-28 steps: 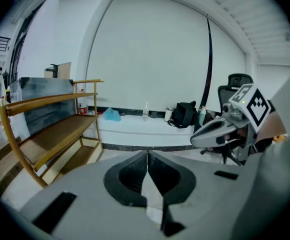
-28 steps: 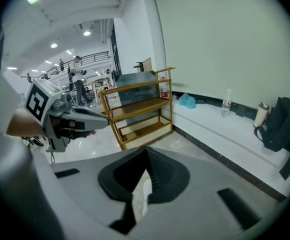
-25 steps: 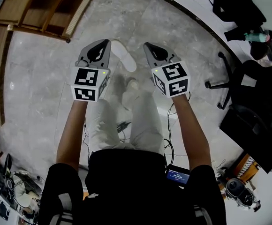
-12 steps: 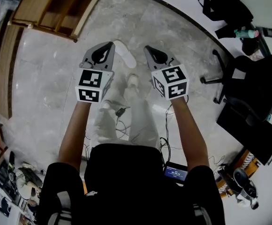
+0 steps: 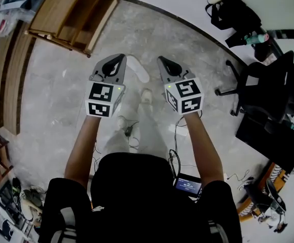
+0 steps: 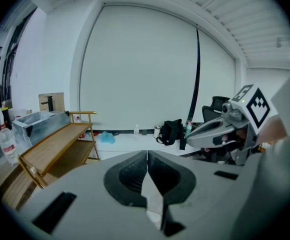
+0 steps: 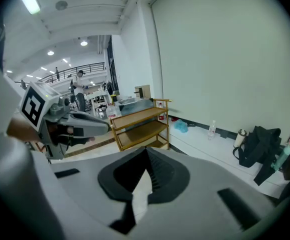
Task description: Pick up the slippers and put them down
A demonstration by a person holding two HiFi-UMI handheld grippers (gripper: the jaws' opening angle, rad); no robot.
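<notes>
Both tools are held well above the floor. The left gripper (image 5: pixel 119 57) is seen with its jaws pressed together and nothing between them, and the right gripper (image 5: pixel 161 59) is likewise closed and empty. One white slipper (image 5: pixel 137 68) lies flat on the floor in the upper middle of the head view, between the two gripper tips and beyond the person's feet. A second slipper cannot be made out.

If the grippers were lowered with the jaws closed, the slipper would probably be pushed along the smooth floor rather than grasped. A pinch taken only at the thin edge might let it droop or slide out. The cables (image 5: pixel 175 135) trailing by the feet could be snagged when a step or a crouch is made.

The floor (image 5: pixel 56 90) is polished grey marble-patterned stone. A wooden shelf rack (image 5: pixel 71 9) stands at the upper left, a black bag (image 5: pixel 233 9) at the upper right, and an office chair (image 5: pixel 261 92) at the right edge.
</notes>
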